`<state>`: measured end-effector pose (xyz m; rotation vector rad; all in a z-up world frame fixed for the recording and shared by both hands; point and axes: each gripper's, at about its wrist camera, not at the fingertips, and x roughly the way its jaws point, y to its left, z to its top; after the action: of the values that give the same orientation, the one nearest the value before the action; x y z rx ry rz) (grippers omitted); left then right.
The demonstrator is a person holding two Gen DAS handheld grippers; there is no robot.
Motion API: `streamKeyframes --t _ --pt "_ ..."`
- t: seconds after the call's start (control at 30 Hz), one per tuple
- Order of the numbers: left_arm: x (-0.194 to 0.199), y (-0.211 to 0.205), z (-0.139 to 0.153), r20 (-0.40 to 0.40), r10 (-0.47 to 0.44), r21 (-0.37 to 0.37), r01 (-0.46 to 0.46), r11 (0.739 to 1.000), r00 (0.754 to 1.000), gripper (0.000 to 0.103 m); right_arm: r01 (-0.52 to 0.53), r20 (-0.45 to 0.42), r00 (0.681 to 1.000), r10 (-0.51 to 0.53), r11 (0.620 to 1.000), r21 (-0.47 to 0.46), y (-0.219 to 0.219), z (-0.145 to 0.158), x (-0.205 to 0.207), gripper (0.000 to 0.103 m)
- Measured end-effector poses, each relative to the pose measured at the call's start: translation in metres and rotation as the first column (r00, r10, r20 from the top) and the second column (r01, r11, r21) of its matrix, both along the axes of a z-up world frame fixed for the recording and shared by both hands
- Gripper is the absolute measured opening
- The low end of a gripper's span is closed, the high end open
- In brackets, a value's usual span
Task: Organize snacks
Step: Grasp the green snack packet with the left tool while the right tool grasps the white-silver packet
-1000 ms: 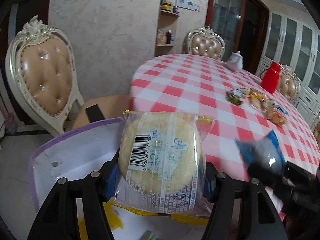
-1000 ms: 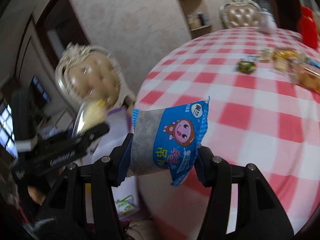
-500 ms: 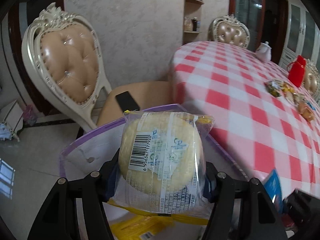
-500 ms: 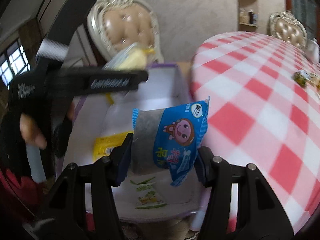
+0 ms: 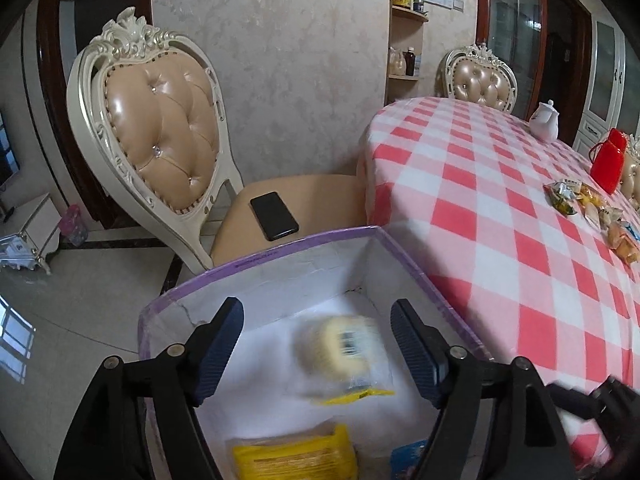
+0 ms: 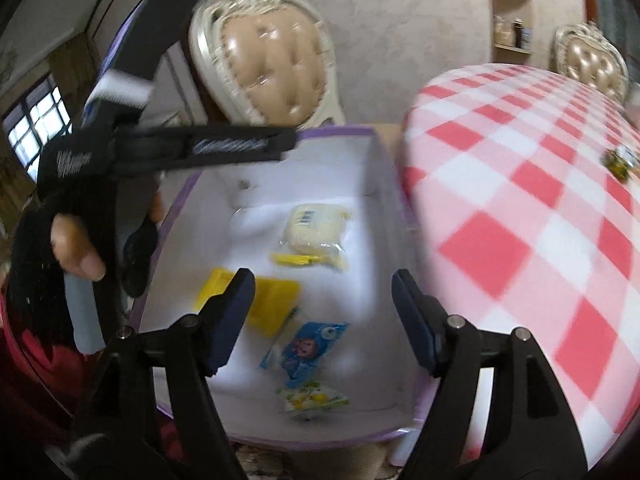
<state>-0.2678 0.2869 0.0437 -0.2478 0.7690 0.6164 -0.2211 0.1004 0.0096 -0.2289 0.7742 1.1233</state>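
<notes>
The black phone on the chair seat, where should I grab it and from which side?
Judging by its pose, grip the phone across its two long edges, coming straight down from above. It lies flat on the chair seat, so only the narrow sides offer purchase.

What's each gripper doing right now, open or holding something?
Left gripper: open, empty; the round cake packet is below it in the box.
Right gripper: open, empty; the blue snack packet lies in the box.
</notes>
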Motion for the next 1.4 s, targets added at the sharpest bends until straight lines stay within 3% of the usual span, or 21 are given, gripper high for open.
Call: streamKeyframes --t 0.17,0.3,0.47,0.53,0.67,0.77,0.87,0.93,1.0,1.1,1.13,1.23,1.33,1.4 --pt "0.026 -0.033 0.008 0.027 -0.102 -0.095 0.104 0.990 0.994 0.080 0.173 -0.020 0.985 -0.172 0.983 0.059 -0.051 0.016 0.040 0.080" --pt "0.077 -0.079 0.020 0.036 -0.264 -0.138 0.267 0.954 0.964 0.081 0.327 -0.038 0.945 -0.325 0.941 0.086 -0.101 0.027 0.078 0.082" --pt "0.161 -0.125 0.030 0.106 -0.364 -0.145 0.376 0.915 0.926 0.083 0.528 0.019 0.848 -0.529 0.847 0.060 -0.170 0.042 0.130 0.085" --pt "0.198 -0.143 0.027 0.140 -0.396 -0.135 0.414 0.900 0.907 0.084 0.606 0.011 0.795 -0.607 0.794 0.049 -0.201 0.048 0.158 0.087" --pt "0.262 -0.176 0.000 0.089 -0.427 -0.121 0.435 0.892 0.900 0.084 0.713 -0.056 0.701 -0.711 0.700 0.049 -0.258 0.057 0.220 0.088" --pt "0.299 -0.192 -0.017 0.049 -0.443 -0.068 0.446 0.893 0.895 0.084 0.749 -0.124 0.662 -0.739 0.657 0.087 -0.283 0.059 0.256 0.088" --pt "0.328 -0.193 -0.024 0.048 -0.451 -0.068 0.454 0.889 0.891 0.084 0.767 -0.190 0.642 -0.743 0.618 0.174 -0.298 0.053 0.275 0.088" --pt "0.345 -0.192 -0.024 0.058 -0.467 -0.082 0.470 0.879 0.882 0.084 0.781 -0.221 0.624 -0.749 0.601 0.168 -0.301 0.046 0.279 0.088" --pt "0.360 -0.195 -0.025 0.045 -0.500 -0.082 0.502 0.861 0.865 0.084 0.794 -0.217 0.608 -0.764 0.590 0.146 -0.305 0.043 0.278 0.088" --pt "0.383 -0.203 -0.036 -0.044 -0.559 -0.101 0.553 0.827 0.828 0.084 0.811 -0.193 0.585 -0.788 0.567 0.143 -0.316 0.042 0.273 0.088" --pt "0.388 -0.202 -0.041 -0.066 -0.578 -0.135 0.566 0.813 0.814 0.084 0.817 -0.209 0.577 -0.790 0.557 0.148 -0.319 0.040 0.272 0.088" --pt "0.387 -0.207 -0.040 -0.100 -0.610 -0.097 0.602 0.792 0.786 0.083 0.819 -0.268 0.573 -0.774 0.552 0.158 -0.323 0.036 0.273 0.088" --pt "0.382 -0.196 -0.035 -0.076 -0.588 -0.087 0.582 0.808 0.805 0.048 0.805 -0.256 0.592 -0.764 0.577 0.137 -0.313 0.032 0.275 0.088" --pt "0.377 -0.182 -0.033 -0.024 -0.602 -0.138 0.593 0.793 0.798 0.045 0.782 -0.237 0.620 -0.748 0.612 0.114 -0.300 0.028 0.276 0.088"
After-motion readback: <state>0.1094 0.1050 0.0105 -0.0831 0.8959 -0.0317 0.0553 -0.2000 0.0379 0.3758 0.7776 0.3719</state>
